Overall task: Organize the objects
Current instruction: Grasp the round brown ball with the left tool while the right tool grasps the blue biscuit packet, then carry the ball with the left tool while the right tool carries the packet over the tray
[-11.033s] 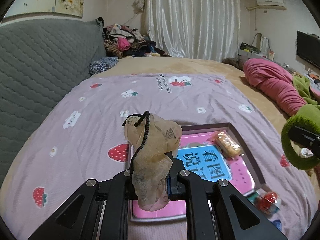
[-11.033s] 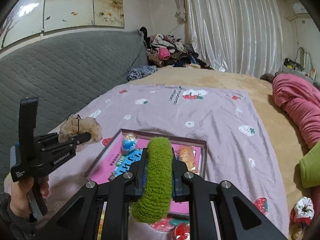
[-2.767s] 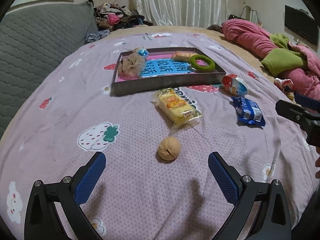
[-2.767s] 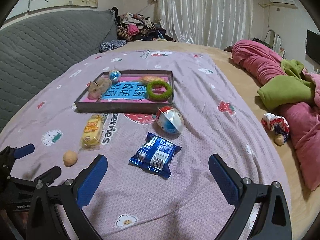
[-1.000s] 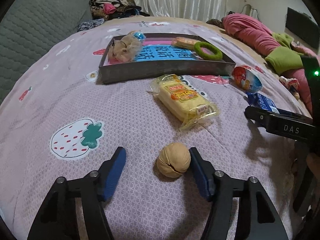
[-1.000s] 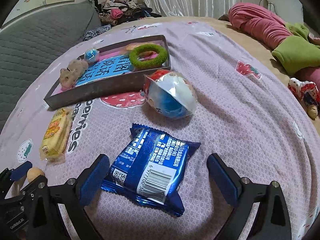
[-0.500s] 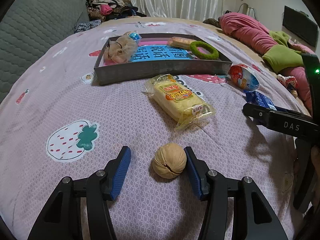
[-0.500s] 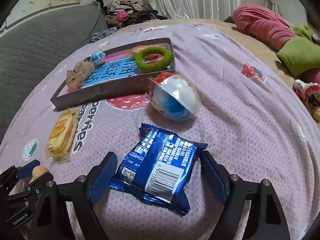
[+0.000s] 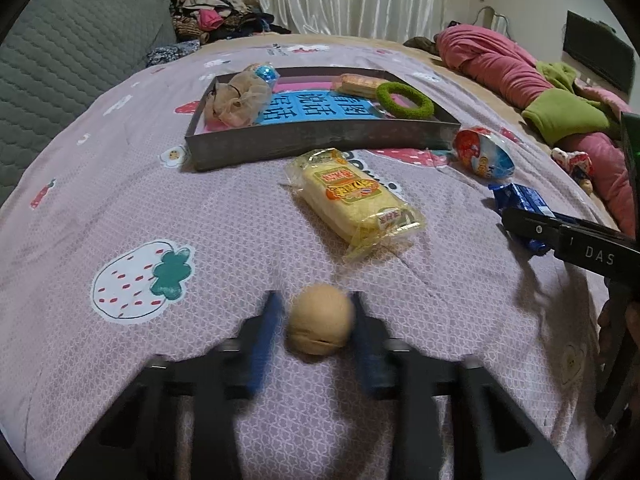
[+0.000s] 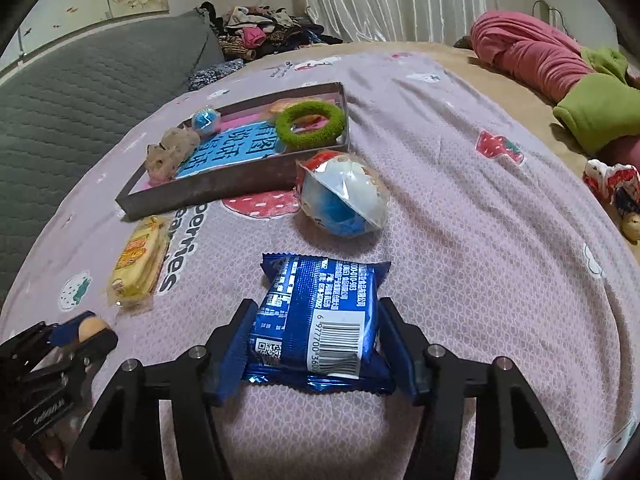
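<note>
Walnut (image 9: 320,325) sits squarely between the left gripper (image 9: 316,330), whose jaws have just been closing, pads touching or nearly; the right gripper's (image 10: 316,344) jaws, also closing, flank the blue packet (image 10: 320,320), its long axis running ahead.

Both grippers closing in on their pickups

The left gripper (image 9: 316,320) has just been closing around the walnut (image 9: 320,325) (blurred, so contact is unclear); a second ago its jaws stood well clear of it. The right gripper's (image 10: 316,344) jaws, wide a second ago, have been closing and now meet the blue snack packet's (image 10: 320,312) sides.
</note>
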`<state>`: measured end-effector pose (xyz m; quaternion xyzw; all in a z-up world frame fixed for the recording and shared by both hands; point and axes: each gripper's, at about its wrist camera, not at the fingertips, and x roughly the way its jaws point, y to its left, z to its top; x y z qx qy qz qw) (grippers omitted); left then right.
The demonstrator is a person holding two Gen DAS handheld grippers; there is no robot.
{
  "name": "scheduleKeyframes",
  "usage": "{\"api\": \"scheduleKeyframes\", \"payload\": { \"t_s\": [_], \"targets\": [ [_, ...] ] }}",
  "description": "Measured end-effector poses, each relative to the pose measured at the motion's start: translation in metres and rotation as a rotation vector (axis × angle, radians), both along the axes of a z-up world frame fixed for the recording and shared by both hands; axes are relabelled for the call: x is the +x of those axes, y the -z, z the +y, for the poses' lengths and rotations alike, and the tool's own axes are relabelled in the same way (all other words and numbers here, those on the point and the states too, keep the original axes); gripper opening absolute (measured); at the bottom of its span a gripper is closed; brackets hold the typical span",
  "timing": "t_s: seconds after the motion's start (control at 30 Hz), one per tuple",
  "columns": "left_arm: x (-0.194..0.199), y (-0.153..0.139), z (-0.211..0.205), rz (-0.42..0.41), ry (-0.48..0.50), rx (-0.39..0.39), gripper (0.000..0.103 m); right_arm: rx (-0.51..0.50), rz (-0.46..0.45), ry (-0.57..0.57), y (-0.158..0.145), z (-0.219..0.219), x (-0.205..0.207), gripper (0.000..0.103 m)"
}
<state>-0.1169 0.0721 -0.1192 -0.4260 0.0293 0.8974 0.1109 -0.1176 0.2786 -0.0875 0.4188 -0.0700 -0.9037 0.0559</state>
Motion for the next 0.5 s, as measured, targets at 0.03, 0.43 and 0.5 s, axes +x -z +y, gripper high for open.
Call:
{"api": "scheduleKeyframes", "payload": {
  "t_s": [0.03,0.43,0.5],
  "targets": [
    [0.000,0.000,0.000,-0.001,0.002,-0.003,0.030,0.004,0.002,-0.008,-0.001,-0.002,0.001,0.060],
    [0.006,-0.005,-0.003,-0.001,0.002,0.014,0.030,0.031,0.036,-0.055,-0.017,-0.012,0.015,0.059],
    [0.007,-0.009,-0.003,0.007,0.002,0.018,0.030,0.029,0.034,-0.066,-0.019,-0.013,0.019,0.058]
  ]
}}
